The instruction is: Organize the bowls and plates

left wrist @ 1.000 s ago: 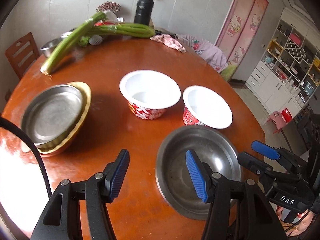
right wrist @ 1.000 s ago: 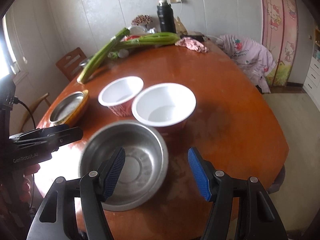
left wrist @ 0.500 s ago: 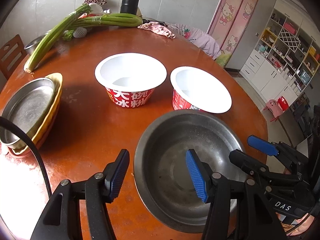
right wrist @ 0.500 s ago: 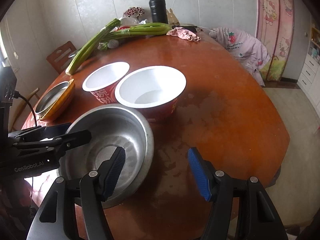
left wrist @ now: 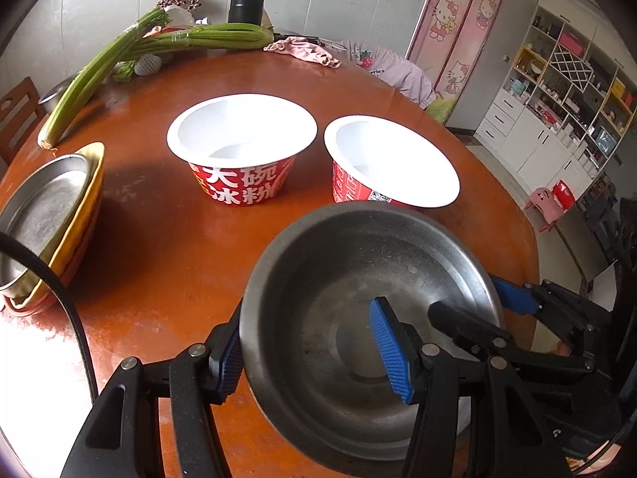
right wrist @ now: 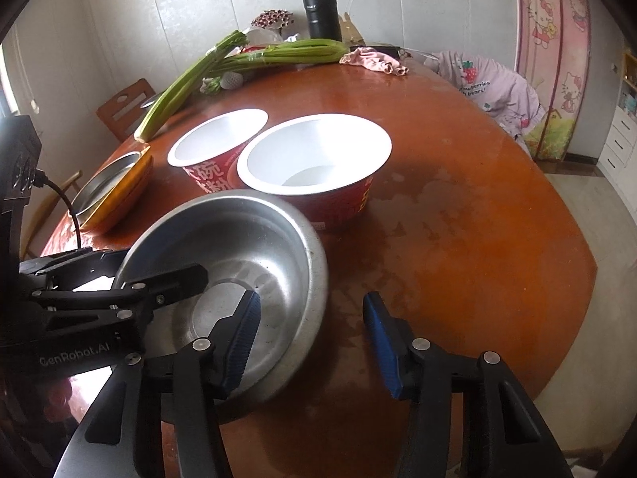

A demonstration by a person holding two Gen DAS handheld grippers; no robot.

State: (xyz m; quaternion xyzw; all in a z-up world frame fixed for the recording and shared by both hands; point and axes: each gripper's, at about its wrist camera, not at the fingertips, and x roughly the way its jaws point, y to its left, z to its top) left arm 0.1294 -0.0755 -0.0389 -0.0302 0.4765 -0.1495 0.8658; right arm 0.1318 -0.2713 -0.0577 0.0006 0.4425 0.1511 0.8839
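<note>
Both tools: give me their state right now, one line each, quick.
Left tool: open, straddling the near rim of the steel bowl, not closed on it.
Right tool: open, straddling the bowl's right rim, holding nothing.

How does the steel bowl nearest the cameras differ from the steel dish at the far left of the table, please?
The steel bowl is deep and sits alone on the table, straddled by both claws; the steel dish is shallow and nests atop a yellow dish, with no claw near it. The left claw and right claw each have one finger inside the bowl. Both are bare, empty metal.
</note>
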